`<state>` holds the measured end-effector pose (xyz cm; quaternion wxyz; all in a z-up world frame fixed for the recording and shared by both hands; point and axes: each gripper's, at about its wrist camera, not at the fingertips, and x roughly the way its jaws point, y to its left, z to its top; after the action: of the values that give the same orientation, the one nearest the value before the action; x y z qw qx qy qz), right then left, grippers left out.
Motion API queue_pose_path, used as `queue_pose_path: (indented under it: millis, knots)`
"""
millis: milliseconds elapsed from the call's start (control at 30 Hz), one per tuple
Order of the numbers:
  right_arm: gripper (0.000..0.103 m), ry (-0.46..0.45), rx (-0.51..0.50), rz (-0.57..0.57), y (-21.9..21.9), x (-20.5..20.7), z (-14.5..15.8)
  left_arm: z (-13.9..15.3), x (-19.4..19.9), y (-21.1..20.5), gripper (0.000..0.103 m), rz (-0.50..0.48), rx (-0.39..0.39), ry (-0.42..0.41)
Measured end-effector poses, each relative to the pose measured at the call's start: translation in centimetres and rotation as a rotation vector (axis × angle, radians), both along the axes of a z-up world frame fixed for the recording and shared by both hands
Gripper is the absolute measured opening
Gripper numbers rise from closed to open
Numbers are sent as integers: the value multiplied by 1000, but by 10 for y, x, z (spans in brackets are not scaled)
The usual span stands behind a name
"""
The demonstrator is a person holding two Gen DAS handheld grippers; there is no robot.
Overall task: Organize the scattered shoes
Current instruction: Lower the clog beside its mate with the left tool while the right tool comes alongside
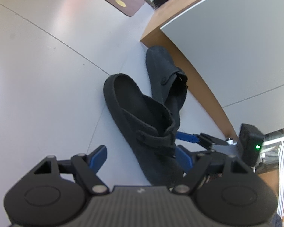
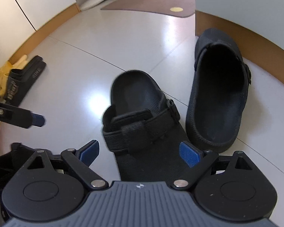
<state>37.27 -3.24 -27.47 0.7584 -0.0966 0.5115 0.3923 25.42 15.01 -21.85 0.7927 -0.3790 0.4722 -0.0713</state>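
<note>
left tool (image 1: 142,158) stood wide open astride near black clog (image 1: 142,117), pads clear. right tool (image 2: 140,151) likewise open astride same clog, gripping nothing. second clog (image 2: 217,94) lay just beside, on floor (image 2: 123,37) by skirting board (image 1: 198,71).

Brown doormat (image 2: 155,5) on pale floor (image 2: 108,43)

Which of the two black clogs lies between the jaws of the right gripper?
The near clog, with its strap across the top, lies between the open right gripper. The far clog rests beside the wooden baseboard.
</note>
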Motion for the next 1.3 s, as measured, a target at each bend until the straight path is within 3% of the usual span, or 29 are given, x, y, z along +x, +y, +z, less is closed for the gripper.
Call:
queue_pose_path:
  millis: [33,167,467,533,767,900,1067,1300]
  knots:
    - [103,17,12,-34,-2,2,-9,-1,0,0,81,3,-5,3]
    - [103,-21,67,-104,-11,-6,-17,-4,-3,1,81,25,-26,15]
    - [99,66,3,-319,-15,-7,-15,-1,-5,-3,81,20,-30,7]
    - [95,109,-17,-414,-19,-8,-14,-1,-5,-3,81,24,-30,8]
    - [95,237,24,-648,-34,-10,-16,-3,-5,-7,81,8,-31,13]
    - [94,296,41,-732,-39,-21,-19,-2,-4,-8,81,9,-32,11]
    - [91,348,61,-753,-36,-31,-19,0,-4,-11,81,1,-28,3]
    - [95,190,-18,-603,-10,-44,-17,4,-2,-16,81,-7,-11,-6]
